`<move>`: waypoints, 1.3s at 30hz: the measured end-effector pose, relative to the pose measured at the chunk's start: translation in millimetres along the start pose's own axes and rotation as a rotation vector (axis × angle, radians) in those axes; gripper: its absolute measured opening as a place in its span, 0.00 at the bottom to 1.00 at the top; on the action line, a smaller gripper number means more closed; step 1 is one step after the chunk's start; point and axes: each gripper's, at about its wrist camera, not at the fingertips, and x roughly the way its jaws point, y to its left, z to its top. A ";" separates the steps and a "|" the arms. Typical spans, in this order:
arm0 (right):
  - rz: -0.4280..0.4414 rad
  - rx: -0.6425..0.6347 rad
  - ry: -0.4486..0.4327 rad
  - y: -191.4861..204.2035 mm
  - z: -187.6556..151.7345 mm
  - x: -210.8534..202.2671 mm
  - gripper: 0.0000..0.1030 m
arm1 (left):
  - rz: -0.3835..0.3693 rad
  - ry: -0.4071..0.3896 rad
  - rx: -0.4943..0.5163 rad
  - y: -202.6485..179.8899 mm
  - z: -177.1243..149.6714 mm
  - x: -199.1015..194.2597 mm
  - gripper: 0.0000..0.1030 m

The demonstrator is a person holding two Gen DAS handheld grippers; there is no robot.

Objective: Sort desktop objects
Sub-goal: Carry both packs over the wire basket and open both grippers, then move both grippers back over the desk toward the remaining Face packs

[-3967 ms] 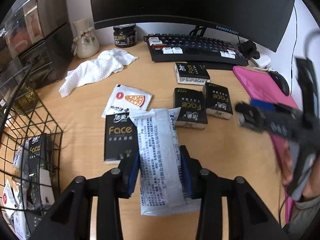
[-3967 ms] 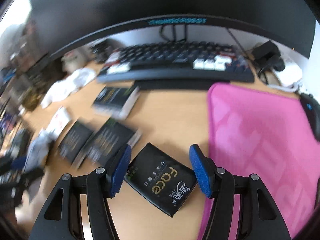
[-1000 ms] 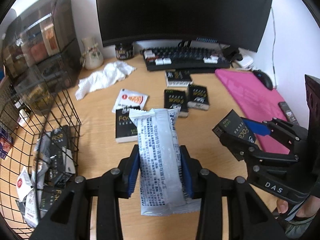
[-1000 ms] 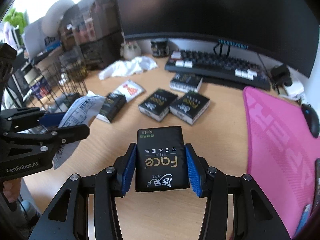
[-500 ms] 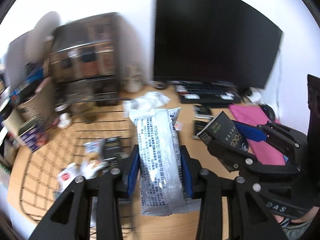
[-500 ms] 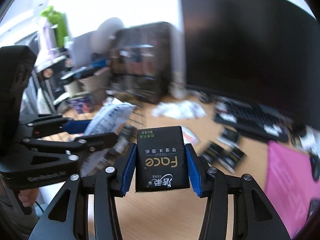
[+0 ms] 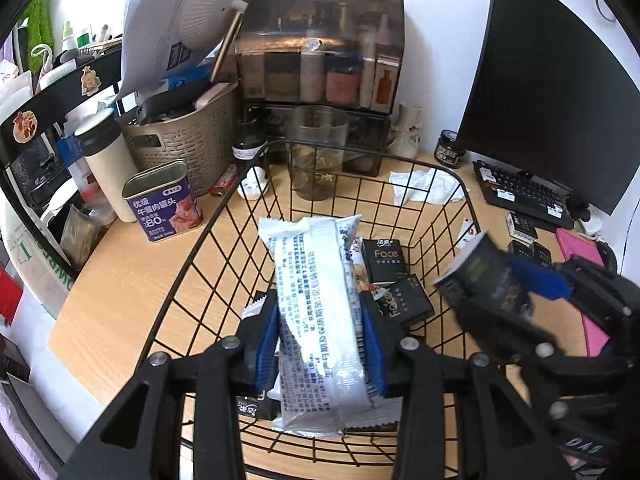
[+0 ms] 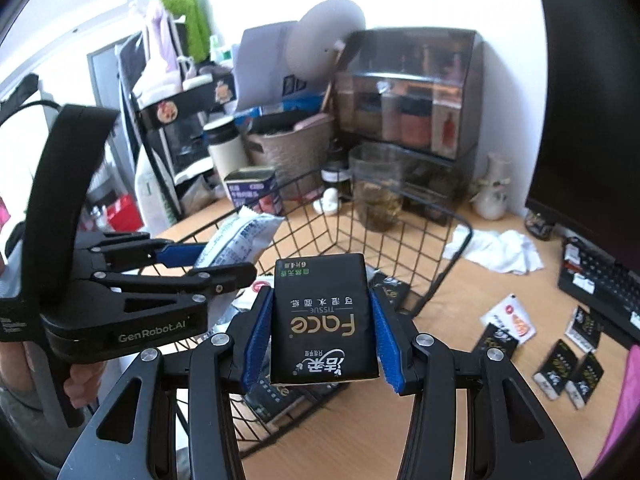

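Tissue pack [image 8: 324,320] first: a black soft pack with gold "Face" lettering, "TISSUE" beneath it and white Chinese characters, printed so that it reads upside down in the right wrist view. It sits clamped between the blue pads [image 8: 256,340] of the right gripper [image 8: 322,344], held in the air over the near rim of the black wire basket [image 8: 452,264]. The pack's corners look slightly rounded and its film is matte (one top edge catches a little light).

White wipes packet [image 7: 316,316], long and pillow-shaped with crimped ends and columns of small dark print, is pinched at its middle by the left gripper [image 7: 320,344], whose blue pads press both long sides. It hangs above the basket's inside, its far end pointing toward the basket's back wall.

Inside the basket lie more black Face packs [image 7: 386,256], one flat and one tilted against it, with a few small sachets partly hidden under the packet.

Left of the basket on the wooden desk [image 7: 124,272] stand a purple luncheon meat tin [image 7: 162,202] and a white lidded bottle [image 7: 106,168]. Behind the basket is a clear glass [image 7: 318,152], and a crumpled white cloth [image 7: 426,188] lies toward the keyboard [image 7: 520,196]. Several loose Face packs [image 8: 568,372] and a pizza-printed sachet [image 8: 510,318] lie on the desk to the basket's right, in front of the keyboard.
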 end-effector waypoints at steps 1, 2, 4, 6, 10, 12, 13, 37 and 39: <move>0.000 0.002 0.002 0.7 0.0 3.2 0.46 | 0.002 -0.005 0.005 -1.1 -0.7 -0.7 0.43; -0.004 0.005 -0.004 0.9 0.4 5.7 0.46 | 0.008 -0.007 0.013 -1.1 -0.2 1.1 0.57; -0.015 0.007 -0.011 0.4 0.2 6.3 0.51 | 0.034 -0.024 0.016 -1.4 0.0 -0.4 0.71; -0.023 0.025 -0.027 -4.1 0.5 3.3 0.56 | 0.027 -0.039 0.000 0.8 0.9 -3.2 0.74; -0.025 0.039 -0.034 -11.6 -1.1 -4.7 0.56 | 0.010 -0.046 0.009 -4.9 1.5 -7.5 0.74; -0.034 0.042 -0.037 -18.0 -3.2 -12.1 0.56 | -0.003 -0.059 0.013 -10.8 1.4 -11.8 0.74; -0.042 0.046 -0.045 -23.7 -5.4 -19.3 0.56 | -0.018 -0.065 0.013 -13.8 1.6 -14.8 0.74; -0.344 0.311 0.035 -226.9 -121.6 -109.6 0.57 | -0.210 0.070 0.265 -222.0 -5.3 69.9 0.74; -0.349 0.332 0.053 -242.7 -127.7 -100.9 0.57 | -0.197 0.092 0.260 -225.2 -3.1 87.8 0.74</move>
